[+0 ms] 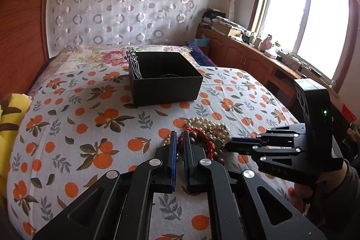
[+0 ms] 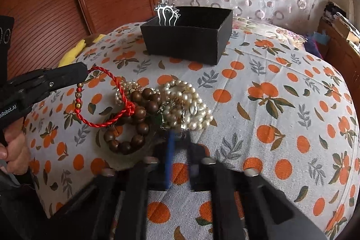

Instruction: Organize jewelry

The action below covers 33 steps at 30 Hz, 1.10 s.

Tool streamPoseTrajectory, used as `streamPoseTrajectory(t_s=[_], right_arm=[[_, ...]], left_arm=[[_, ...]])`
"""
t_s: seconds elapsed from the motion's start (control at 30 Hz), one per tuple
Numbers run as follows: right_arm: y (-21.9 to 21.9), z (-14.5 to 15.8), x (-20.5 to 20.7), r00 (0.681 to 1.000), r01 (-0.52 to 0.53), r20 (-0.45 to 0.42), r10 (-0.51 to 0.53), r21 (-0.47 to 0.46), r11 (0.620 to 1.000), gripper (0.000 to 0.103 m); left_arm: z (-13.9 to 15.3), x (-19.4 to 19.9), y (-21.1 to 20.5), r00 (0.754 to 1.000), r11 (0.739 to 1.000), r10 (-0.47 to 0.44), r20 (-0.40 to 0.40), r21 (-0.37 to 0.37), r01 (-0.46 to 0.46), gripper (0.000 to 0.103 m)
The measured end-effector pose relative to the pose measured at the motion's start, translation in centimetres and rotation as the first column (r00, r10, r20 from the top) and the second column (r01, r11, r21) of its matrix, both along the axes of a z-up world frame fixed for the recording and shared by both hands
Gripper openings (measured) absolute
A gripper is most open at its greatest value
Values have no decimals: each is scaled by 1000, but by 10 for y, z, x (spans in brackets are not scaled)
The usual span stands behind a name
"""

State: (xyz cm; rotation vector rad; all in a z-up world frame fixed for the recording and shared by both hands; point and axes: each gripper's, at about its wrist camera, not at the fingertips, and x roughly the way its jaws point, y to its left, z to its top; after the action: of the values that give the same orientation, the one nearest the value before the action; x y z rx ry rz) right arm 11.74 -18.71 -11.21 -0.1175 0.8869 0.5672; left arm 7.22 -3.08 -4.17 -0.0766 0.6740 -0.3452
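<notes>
Right wrist view: left claw (image 2: pixel 86 70) comes in from the left, its tips pinched onto the red cord (image 2: pixel 99 98), likely to lift it free of the pile
Left claw: nearly closed on the cord, which loops between its blue pads (image 1: pixel 173 147) in the left wrist view
Right claw (image 2: pixel 180 138): a narrow gap between its blurred fingers, holding nothing I can see; it sits just beside the pearls (image 2: pixel 186 102), perhaps to steady the heap or take the next piece
Jewelry pile: red cord, wooden beads (image 2: pixel 137 118) and pearls lie tangled together on the bed (image 2: pixel 281 82), between the two claws
Cord knot: it rests against the wooden beads, so pulling may drag them along
Box (image 2: pixel 186 37): open, black, well behind the pile; a silver hair comb (image 2: pixel 166 12) already leans upright against its wall
Judgement: sorting has begun, most pieces not yet boxed
</notes>
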Motion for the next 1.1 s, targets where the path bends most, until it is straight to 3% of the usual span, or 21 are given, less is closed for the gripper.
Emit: streamPoseTrajectory(t_s=[0.43, 1.1], right_arm=[[-14, 20, -8, 994, 39, 98, -39, 8, 999, 3], [-19, 88, -9, 962, 34, 269, -40, 29, 999, 3]], left_arm=[[-1, 0, 1, 1000, 1000, 2, 1, -2, -2, 4], [18, 12, 6, 998, 1000, 17, 55, 16, -18, 4]])
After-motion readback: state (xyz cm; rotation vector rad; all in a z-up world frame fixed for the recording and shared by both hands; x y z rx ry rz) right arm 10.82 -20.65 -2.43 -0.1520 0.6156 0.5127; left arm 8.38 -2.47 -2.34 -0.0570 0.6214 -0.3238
